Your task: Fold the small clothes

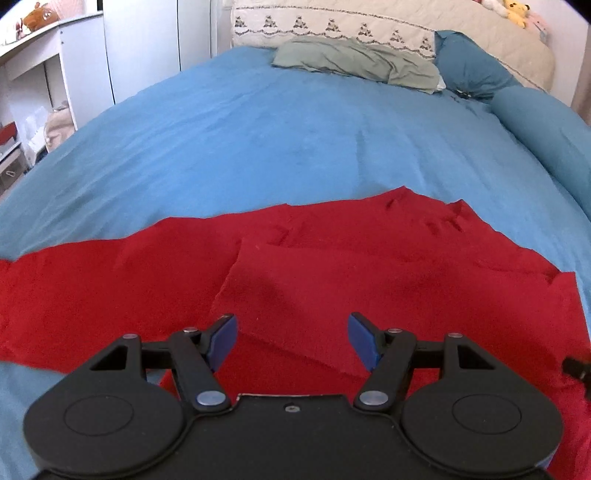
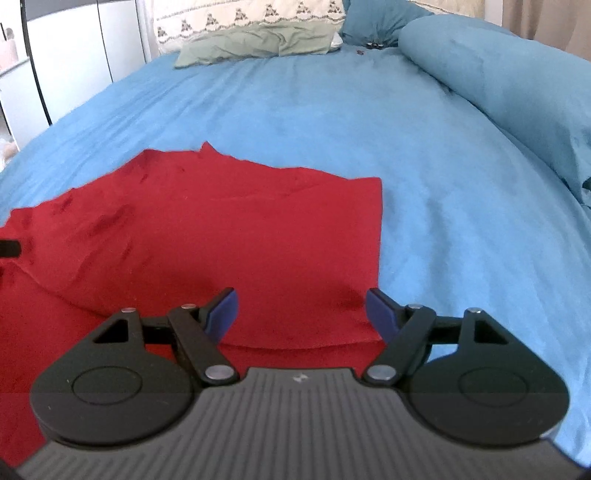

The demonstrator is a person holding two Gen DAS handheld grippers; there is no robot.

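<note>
A red garment (image 1: 332, 266) lies spread on the blue bedspread (image 1: 258, 129), with a folded layer lying over its middle. My left gripper (image 1: 291, 339) is open and empty, hovering just above the near part of the garment. In the right wrist view the same red garment (image 2: 207, 229) lies flat with its straight right edge near the middle. My right gripper (image 2: 301, 314) is open and empty, low over the garment's near right corner. A dark tip of the other gripper (image 2: 9, 248) shows at the left edge.
A grey-green cloth (image 1: 354, 62) and a patterned cream pillow (image 1: 332, 24) lie at the head of the bed. A rolled blue duvet (image 2: 509, 85) runs along the right side. White shelves (image 1: 33, 74) stand to the left of the bed.
</note>
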